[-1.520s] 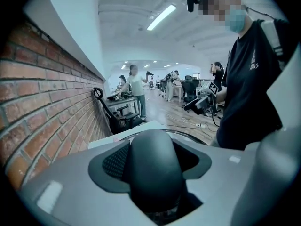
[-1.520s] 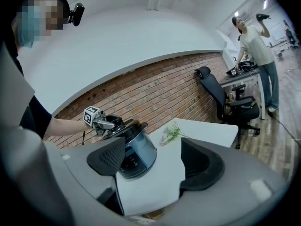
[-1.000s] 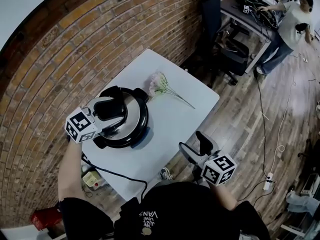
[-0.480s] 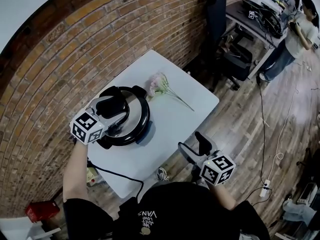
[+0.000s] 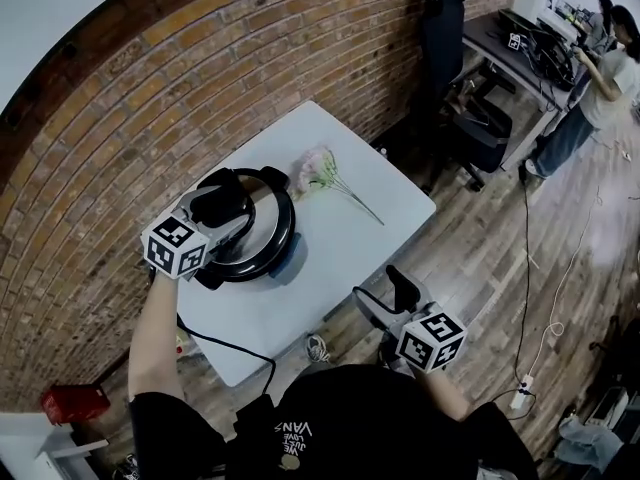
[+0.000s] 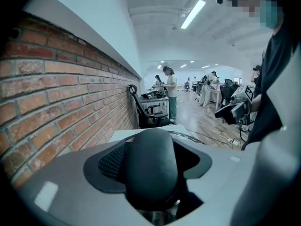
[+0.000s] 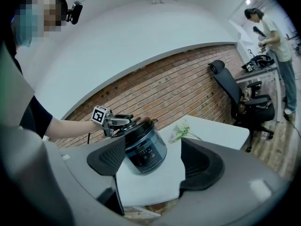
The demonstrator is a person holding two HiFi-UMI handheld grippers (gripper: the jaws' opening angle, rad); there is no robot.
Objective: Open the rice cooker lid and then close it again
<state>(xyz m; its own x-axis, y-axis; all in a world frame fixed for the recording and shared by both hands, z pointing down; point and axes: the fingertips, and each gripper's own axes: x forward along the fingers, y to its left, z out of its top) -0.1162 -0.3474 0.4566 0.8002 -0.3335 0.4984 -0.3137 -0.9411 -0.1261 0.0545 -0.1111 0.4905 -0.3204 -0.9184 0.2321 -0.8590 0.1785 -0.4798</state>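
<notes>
At the far left of the head view, a brick wall (image 5: 120, 118) runs behind a white table (image 5: 350, 253). On the table's left part stands the rice cooker (image 5: 268, 230), dark-bodied with a silvery lid that lies down on the pot. A black cord (image 5: 232, 348) hangs off the near table edge below it. The left gripper (image 5: 222, 208) reaches over the cooker's top. Its own view shows the jaws standing wide, with the rounded black lid handle (image 6: 150, 168) filling the gap between them and the pads against its sides. Just right of the cooker, a sprig of pale pink flowers (image 5: 322, 170) lies flat on the tabletop, with its stems pointing toward the table's right corner. Further right, the right gripper (image 5: 385, 290) hangs off the table's near edge, over the wooden floor, well apart from the cooker. Its jaws are spread wide and hold nothing. At the upper right, a black office chair (image 5: 478, 118) stands near a desk, where a person (image 5: 600, 73) is standing.
</notes>
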